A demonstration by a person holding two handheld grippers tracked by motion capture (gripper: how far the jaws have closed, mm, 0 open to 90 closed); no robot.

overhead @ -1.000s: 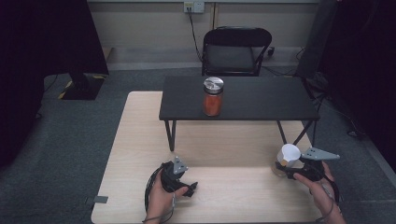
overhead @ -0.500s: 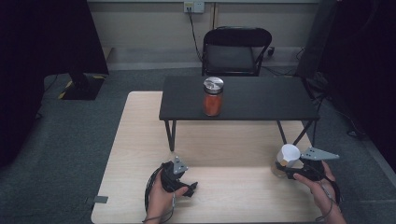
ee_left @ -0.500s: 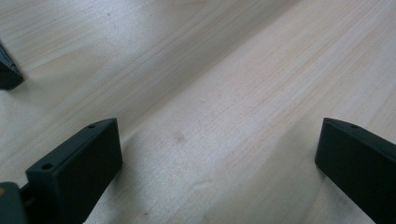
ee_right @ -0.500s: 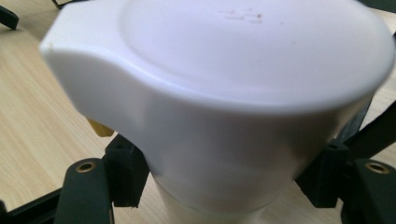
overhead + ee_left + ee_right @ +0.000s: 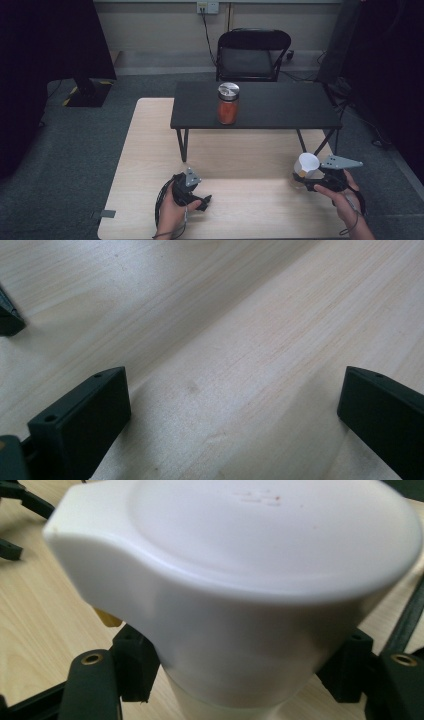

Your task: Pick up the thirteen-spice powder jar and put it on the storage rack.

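a pale wooden table (image 5: 150,150) fills the lower middle of the high view, standing on grey carpet (image 5: 65,150). a low black bench (image 5: 280,107) stands on its far half, and a black chair (image 5: 252,52) stands behind that, against the wall. on the bench, left of centre, stands a jar (image 5: 228,103) with orange contents and a metal lid, upright and well apart from both hands.

at the near right edge of the table the right gripper (image 5: 306,179) is closed on a bottle (image 5: 304,170) with a white cap; the bottle leans, its cap turned toward the camera. in the right gripper view the cap (image 5: 240,570) looms large, and the black jaws press the translucent body just below it, one on each side.

at the near left the left gripper (image 5: 204,201) lies low over the table, held in the left hand (image 5: 172,212). in the left gripper view its jaws stand wide apart with bare wood (image 5: 235,355) between them, holding nothing.
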